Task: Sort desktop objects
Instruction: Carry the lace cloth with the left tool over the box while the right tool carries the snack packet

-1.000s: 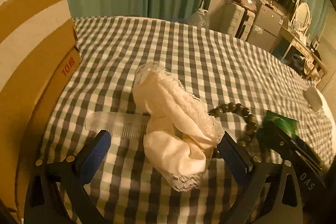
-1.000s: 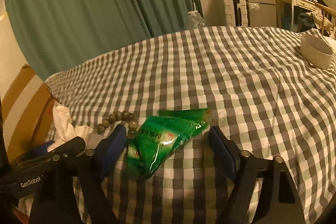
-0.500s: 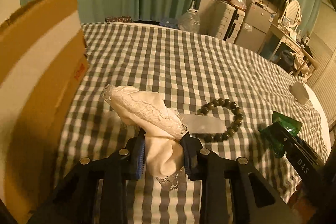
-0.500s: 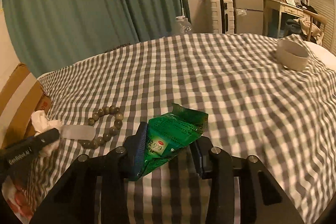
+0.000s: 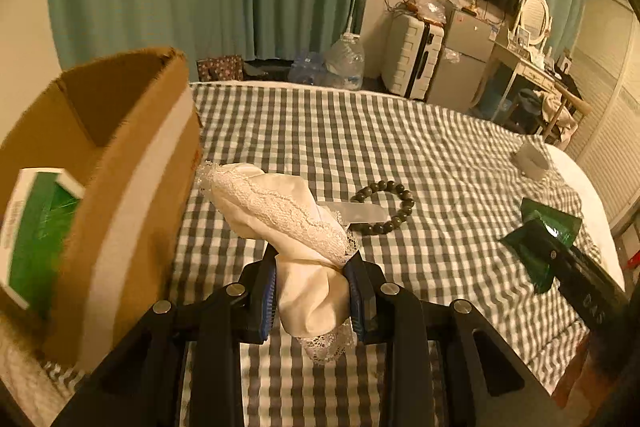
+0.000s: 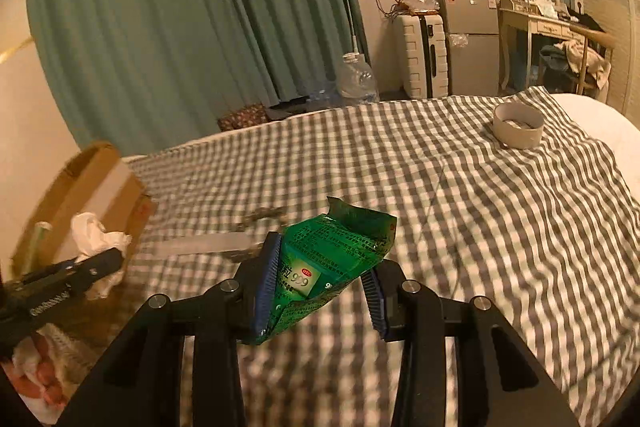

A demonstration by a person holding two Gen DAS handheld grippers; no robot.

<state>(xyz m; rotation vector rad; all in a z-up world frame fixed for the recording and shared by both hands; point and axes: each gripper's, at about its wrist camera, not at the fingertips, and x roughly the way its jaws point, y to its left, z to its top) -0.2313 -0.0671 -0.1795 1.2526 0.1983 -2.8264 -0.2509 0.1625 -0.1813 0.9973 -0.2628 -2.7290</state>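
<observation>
My left gripper [image 5: 312, 291] squeezed the lacy cloth [image 5: 288, 223], lifted just beside the cardboard box [image 5: 132, 187] so it could drop in. My right gripper [image 6: 320, 291] pinched the green packet [image 6: 332, 259] above the checked bed [image 6: 480, 219], ready to follow.

Box [image 5: 132, 187] left of bracelet [image 5: 384, 205] on bedspread [image 5: 440, 155]

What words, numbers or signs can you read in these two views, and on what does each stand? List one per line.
"999" and a red "OTC" oval: green packet in the right gripper.
"DAS": side of the right gripper, partly cut off.
Red print on the cardboard box: too blurred.
Small print on the green-and-white carton in the box: unreadable.
</observation>
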